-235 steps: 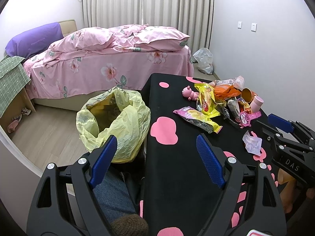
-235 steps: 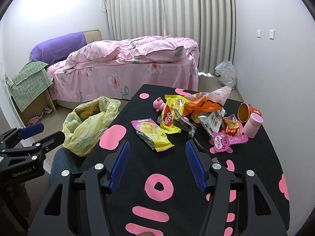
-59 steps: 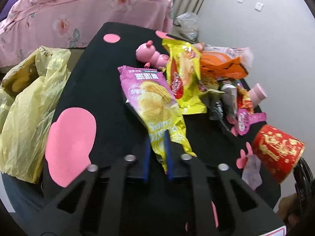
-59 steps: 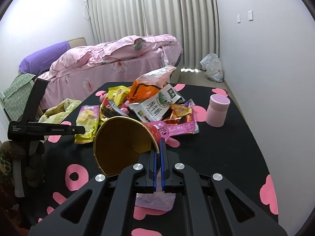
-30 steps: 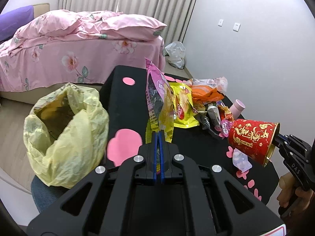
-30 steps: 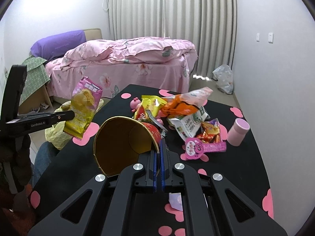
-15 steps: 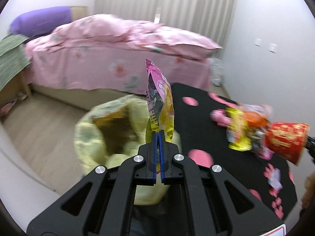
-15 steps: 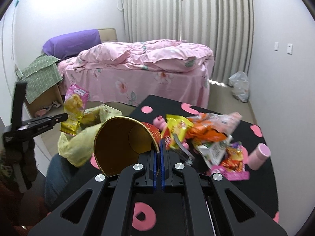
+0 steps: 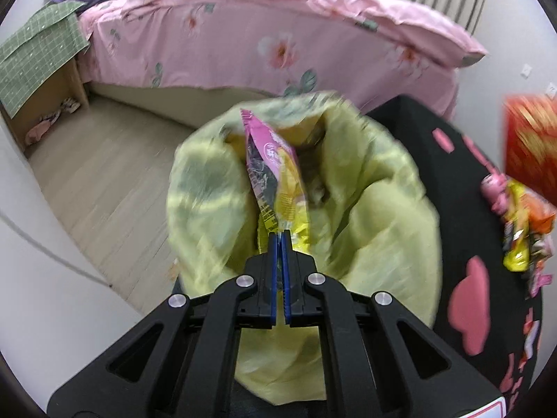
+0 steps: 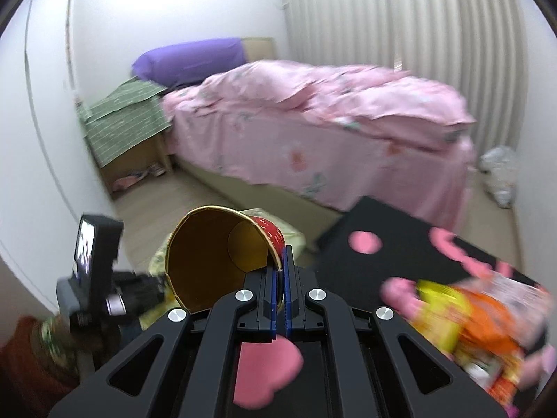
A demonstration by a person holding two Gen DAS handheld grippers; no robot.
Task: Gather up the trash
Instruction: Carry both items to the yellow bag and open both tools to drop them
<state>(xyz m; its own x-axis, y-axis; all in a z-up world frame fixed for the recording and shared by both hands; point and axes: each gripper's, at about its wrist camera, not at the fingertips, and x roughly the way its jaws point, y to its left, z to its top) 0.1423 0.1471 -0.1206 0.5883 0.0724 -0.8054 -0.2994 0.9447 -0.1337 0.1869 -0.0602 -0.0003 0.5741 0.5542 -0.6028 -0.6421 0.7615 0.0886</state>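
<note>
My left gripper is shut on a pink and yellow snack packet, which hangs over the open mouth of the yellow trash bag beside the black table. My right gripper is shut on the rim of a red paper cup with a gold inside, held on its side above the table's left edge. The cup shows blurred at the right of the left wrist view as the red paper cup. A strip of the trash bag shows behind the cup. The left gripper's body appears at the lower left of the right wrist view.
The black table with pink spots carries a heap of wrappers, seen in the left wrist view as wrappers. A pink bed stands beyond the bag, a green-covered nightstand to its left. Wooden floor lies left of the bag.
Both grippers have swung left off the table toward the trash bag. The left one has dropped and tilted down, bringing the packet over the bag's mouth. The cup has come closer to the bag.
</note>
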